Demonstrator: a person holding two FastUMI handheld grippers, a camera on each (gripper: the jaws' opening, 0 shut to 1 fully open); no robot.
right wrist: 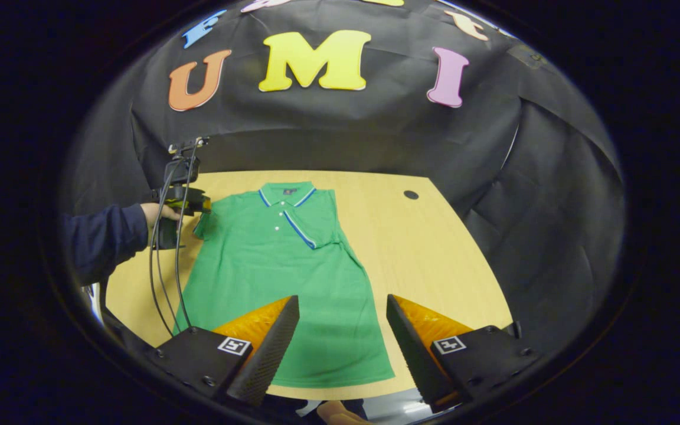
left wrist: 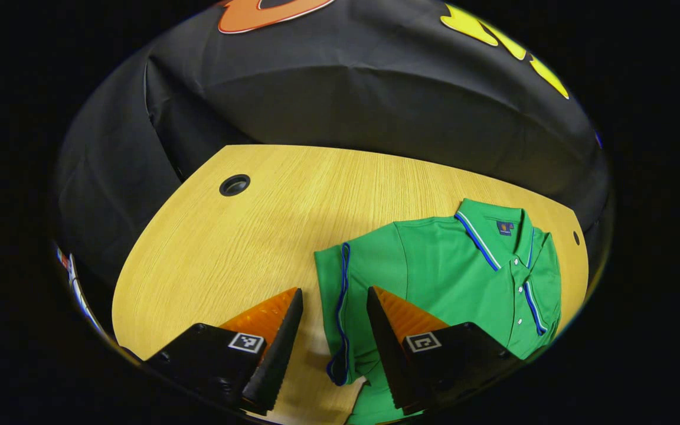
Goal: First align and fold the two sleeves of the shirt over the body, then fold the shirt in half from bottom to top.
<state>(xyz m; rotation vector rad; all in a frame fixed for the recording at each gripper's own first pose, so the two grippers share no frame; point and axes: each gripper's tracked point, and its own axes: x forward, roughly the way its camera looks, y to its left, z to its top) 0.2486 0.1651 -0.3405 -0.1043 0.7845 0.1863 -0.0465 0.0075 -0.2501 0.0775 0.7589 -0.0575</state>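
A green polo shirt (right wrist: 281,277) lies flat on the wooden table (right wrist: 428,254), collar (right wrist: 285,193) towards the far wall. One sleeve (right wrist: 316,227) is folded across the chest. In the left gripper view the other sleeve (left wrist: 340,295), edged with blue trim, lies spread out between the fingers of my left gripper (left wrist: 334,289), which is open and just above it. The right gripper view shows that left gripper (right wrist: 183,203) beside the shirt's shoulder, held by a hand (right wrist: 154,212). My right gripper (right wrist: 341,298) stands open above the lower body of the shirt, near the hem.
A round cable hole (left wrist: 234,185) sits in the bare table (left wrist: 245,236) left of the shirt, and another hole (right wrist: 411,194) near the far right corner. Black cables (right wrist: 166,277) hang from the left gripper. A dark sleeve (right wrist: 104,236) reaches in from the left.
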